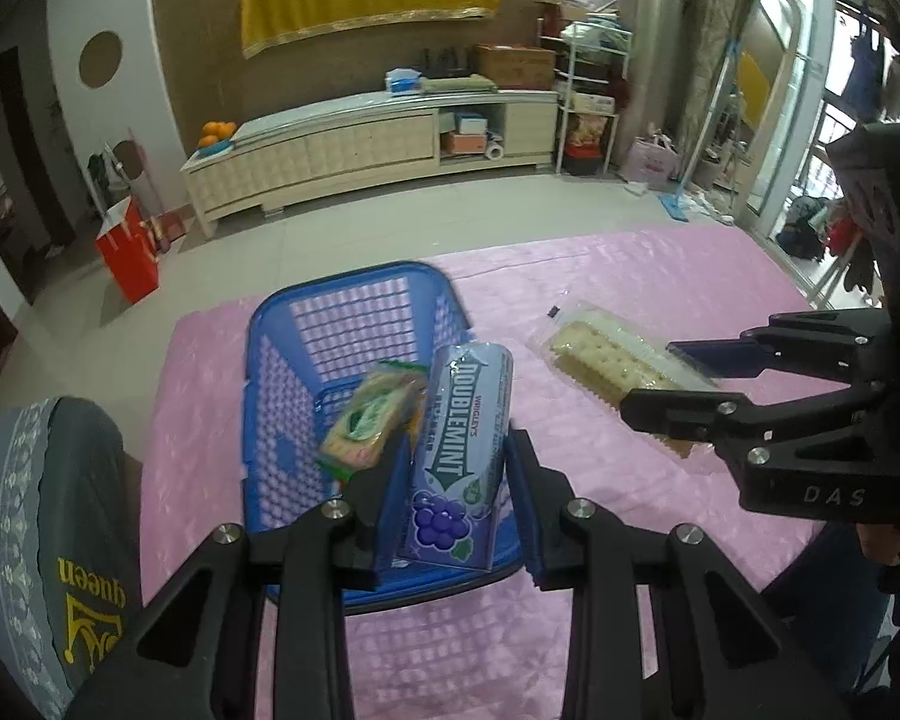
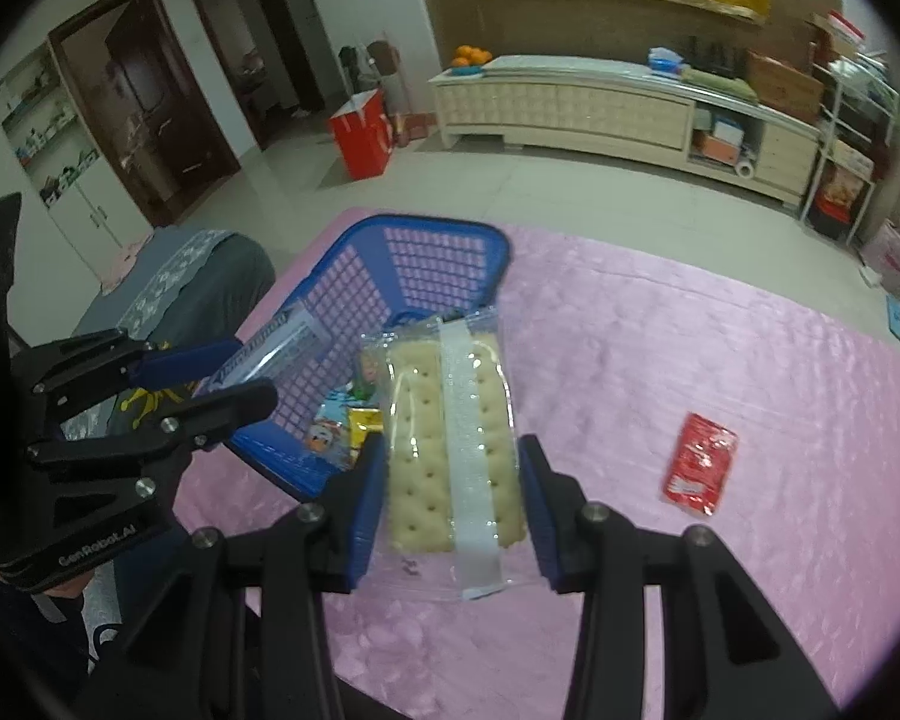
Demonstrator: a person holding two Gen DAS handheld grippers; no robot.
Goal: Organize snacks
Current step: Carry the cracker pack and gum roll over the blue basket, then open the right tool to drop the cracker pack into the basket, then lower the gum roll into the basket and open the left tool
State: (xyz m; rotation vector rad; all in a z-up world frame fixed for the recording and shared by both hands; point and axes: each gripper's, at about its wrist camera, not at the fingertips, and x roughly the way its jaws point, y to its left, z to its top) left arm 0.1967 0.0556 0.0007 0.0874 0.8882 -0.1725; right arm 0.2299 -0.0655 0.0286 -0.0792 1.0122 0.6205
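Observation:
My left gripper (image 1: pixel 457 492) is shut on a purple Doublemint gum pack (image 1: pixel 459 456) and holds it over the near end of the blue plastic basket (image 1: pixel 282 372). A green-and-pink cracker pack (image 1: pixel 369 420) lies inside the basket. My right gripper (image 2: pixel 453 480) is shut on a clear pack of pale crackers (image 2: pixel 450 450), held just right of the basket (image 2: pixel 432 264). The right gripper (image 1: pixel 678 381) and its crackers (image 1: pixel 606 360) also show in the left wrist view. The left gripper (image 2: pixel 240 372) with the gum (image 2: pixel 264 342) shows in the right wrist view.
A red snack packet (image 2: pixel 699 465) lies on the pink tablecloth (image 2: pixel 690 348) to the right. More small packets (image 2: pixel 342 432) lie in the basket. A grey cushioned seat (image 1: pixel 54 516) stands at the table's left edge. A long low cabinet (image 1: pixel 378 144) stands across the floor.

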